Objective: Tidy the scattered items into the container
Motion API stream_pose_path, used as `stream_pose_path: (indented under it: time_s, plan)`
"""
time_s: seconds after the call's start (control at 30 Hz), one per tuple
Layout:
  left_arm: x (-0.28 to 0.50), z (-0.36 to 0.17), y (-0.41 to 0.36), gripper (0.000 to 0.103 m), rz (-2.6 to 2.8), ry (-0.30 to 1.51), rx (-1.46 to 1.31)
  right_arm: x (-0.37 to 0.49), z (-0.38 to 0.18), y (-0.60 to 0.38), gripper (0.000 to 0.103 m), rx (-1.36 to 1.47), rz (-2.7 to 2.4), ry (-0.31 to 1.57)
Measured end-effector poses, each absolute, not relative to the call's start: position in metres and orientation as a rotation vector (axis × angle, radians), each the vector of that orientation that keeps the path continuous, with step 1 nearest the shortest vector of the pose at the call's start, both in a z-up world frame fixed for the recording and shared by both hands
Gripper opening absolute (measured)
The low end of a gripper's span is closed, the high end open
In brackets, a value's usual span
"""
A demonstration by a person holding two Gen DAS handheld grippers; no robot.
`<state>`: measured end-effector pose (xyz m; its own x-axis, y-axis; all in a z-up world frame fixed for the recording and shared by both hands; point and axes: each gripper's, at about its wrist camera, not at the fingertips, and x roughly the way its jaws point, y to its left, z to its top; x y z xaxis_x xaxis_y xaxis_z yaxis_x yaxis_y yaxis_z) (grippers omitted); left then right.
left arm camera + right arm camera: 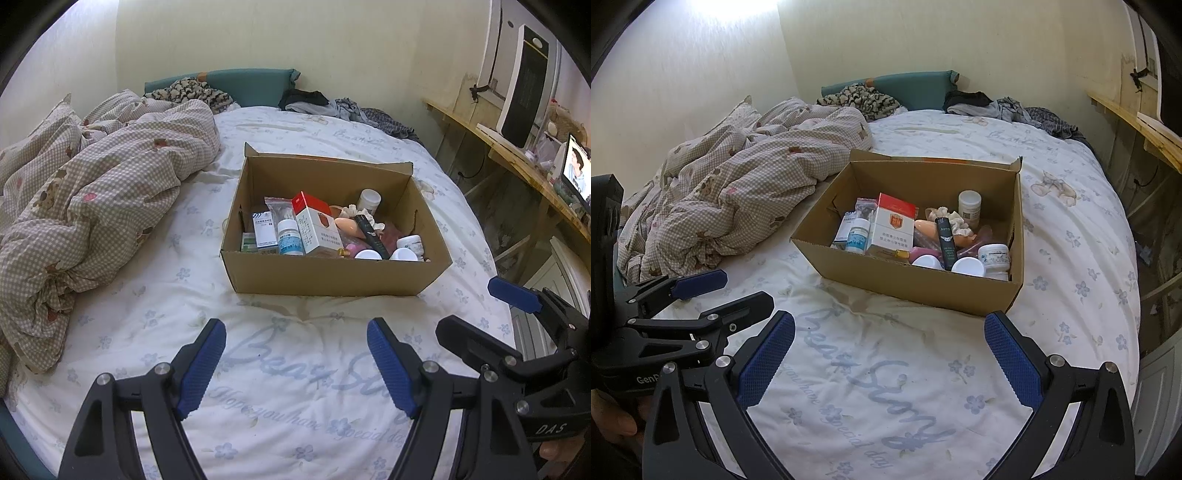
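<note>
Both claws, left claw [295, 369] and right claw [890, 358], hang spread wide and empty over the bed [258, 387], so just scan around the cardboard box [332, 275] for strays.

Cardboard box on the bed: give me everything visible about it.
The cardboard box is plain brown corrugated card, rectangular, open-topped, its flaps upright or torn at the far corners. It sits flat on the white flowered bedsheet, right of the rumpled checked quilt. Inside lie a red-and-white carton, white bottles, small medicine boxes, a black tube and white-lidded jars. Both grippers, the left gripper and right gripper, are open, short of it, touching nothing.
</note>
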<state>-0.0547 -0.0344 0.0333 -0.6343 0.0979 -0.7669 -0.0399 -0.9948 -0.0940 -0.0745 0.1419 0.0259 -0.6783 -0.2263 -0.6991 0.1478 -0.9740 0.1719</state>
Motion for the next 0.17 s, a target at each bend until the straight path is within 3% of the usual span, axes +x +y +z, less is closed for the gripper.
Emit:
stream_pose_path:
  time_s: [0.17]
  plan:
    - [-0.0537,0.0345,-0.0351,0.079,2.777,-0.103,-1.292,-0.0745,0.0252,0.1419,0.103,1.142,-2.696,-0.159]
